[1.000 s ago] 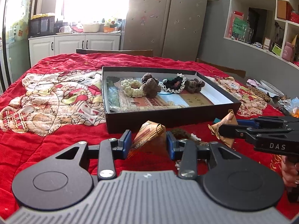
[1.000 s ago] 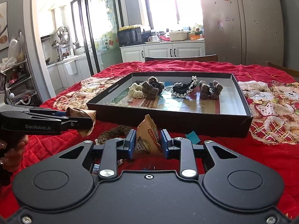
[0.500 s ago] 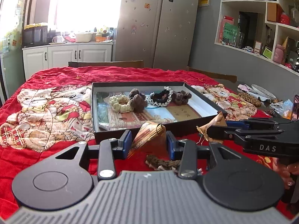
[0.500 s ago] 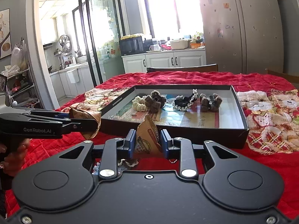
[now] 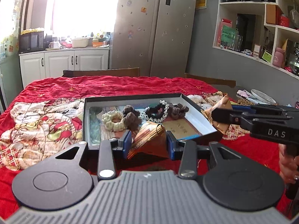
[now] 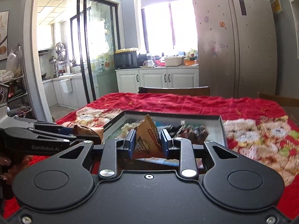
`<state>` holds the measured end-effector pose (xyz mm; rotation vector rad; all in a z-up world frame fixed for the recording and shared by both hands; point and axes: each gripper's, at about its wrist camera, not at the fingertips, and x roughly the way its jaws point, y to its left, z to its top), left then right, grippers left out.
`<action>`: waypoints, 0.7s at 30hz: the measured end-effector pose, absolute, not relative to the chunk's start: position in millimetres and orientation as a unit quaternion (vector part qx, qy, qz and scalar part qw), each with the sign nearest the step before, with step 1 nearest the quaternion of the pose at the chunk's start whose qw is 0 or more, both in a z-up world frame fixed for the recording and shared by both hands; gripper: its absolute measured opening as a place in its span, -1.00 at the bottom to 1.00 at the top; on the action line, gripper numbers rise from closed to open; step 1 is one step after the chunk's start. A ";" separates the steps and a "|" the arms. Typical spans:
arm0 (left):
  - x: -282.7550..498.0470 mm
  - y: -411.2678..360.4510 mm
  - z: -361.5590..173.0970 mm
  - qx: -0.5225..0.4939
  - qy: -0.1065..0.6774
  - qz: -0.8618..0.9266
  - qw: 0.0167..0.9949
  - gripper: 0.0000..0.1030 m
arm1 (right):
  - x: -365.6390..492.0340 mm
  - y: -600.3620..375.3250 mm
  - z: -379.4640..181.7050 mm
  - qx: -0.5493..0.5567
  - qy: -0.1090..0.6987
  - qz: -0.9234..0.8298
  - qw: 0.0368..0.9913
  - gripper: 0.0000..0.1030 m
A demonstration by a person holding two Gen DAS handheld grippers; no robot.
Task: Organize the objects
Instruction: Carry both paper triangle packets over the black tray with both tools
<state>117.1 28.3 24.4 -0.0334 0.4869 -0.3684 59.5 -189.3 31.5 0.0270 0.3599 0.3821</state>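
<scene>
My left gripper (image 5: 148, 141) is shut on a brown-and-gold snack packet (image 5: 149, 140), held above the near edge of a black shallow box (image 5: 130, 97). My right gripper (image 6: 147, 142) is shut on a second brown snack packet (image 6: 147, 138), raised over the box (image 6: 222, 128). In the left wrist view the right gripper (image 5: 213, 114) with its packet (image 5: 218, 119) hovers at the box's right rim. In the right wrist view the left gripper (image 6: 82, 136) and its packet (image 6: 87, 131) sit left of the box. Cream (image 5: 114, 120), brown (image 5: 131, 117) and black (image 5: 158, 112) scrunchies lie inside the box.
A red patterned cloth (image 5: 46, 115) covers the table. A plate and small clutter (image 5: 261, 97) lie at the table's right edge. Chair backs (image 5: 101, 72) stand behind the table. A fridge (image 5: 155, 28) and wall shelves (image 5: 261, 28) are beyond.
Both grippers have risen and moved forward toward the box, each still holding its packet. The loose items on the cloth in front of the box have dropped out of sight.
</scene>
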 end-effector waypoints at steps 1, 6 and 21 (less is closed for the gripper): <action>120.8 26.6 25.7 -0.016 0.239 -0.180 0.954 -0.17 | 62.2 -189.8 33.8 0.013 0.176 0.186 0.966 -0.47; 137.5 18.0 31.0 -0.013 0.236 -0.175 0.956 -0.17 | 80.4 -190.7 44.0 0.006 0.170 0.172 0.970 -0.47; 199.2 -15.5 38.7 -0.006 0.238 -0.160 0.958 -0.17 | 146.3 -188.5 44.0 -0.002 0.177 0.126 0.976 -0.47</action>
